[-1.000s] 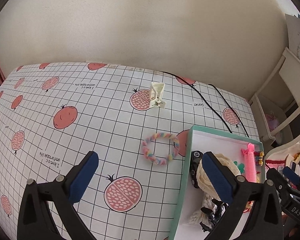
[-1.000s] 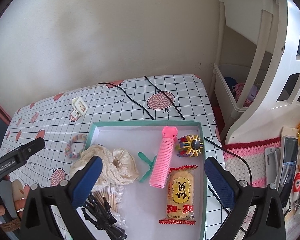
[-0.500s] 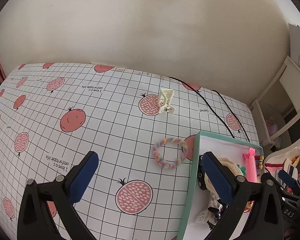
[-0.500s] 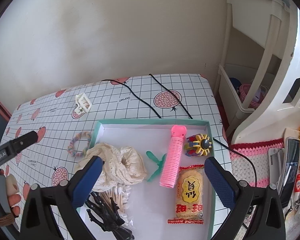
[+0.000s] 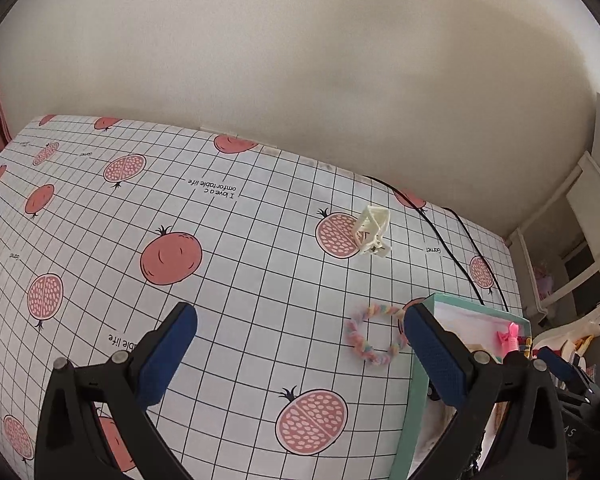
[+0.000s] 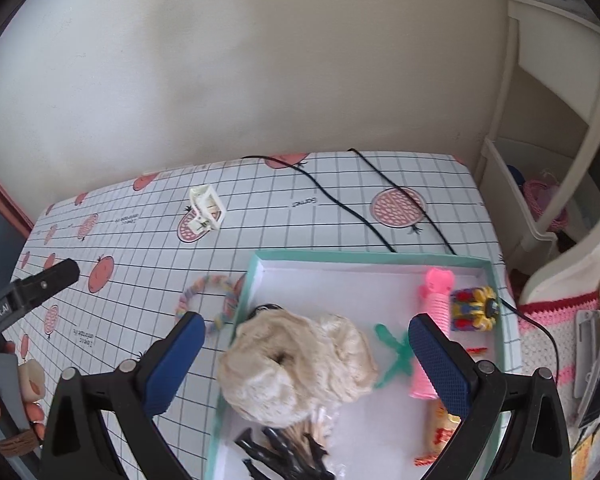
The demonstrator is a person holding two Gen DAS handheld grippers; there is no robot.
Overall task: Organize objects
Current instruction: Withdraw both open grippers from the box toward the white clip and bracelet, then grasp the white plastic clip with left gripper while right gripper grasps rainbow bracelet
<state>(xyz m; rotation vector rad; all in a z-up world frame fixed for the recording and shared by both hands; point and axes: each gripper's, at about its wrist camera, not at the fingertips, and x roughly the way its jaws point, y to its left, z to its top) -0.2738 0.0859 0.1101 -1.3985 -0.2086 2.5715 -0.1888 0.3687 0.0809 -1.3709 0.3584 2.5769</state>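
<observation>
We held both grippers, left and right, with jaws wide and empty. The hair tie lay on the table touching the box's left wall; grabbing there risked snagging that wall.

I see a plain cream wall filling the upper half of both views, evenly lit by soft daylight. Below it, the counter wears a white grid-patterned cover printed with red pomegranates. To my right stands white shelving, and beside the counter's edge lies a pink and white crocheted mat.
</observation>
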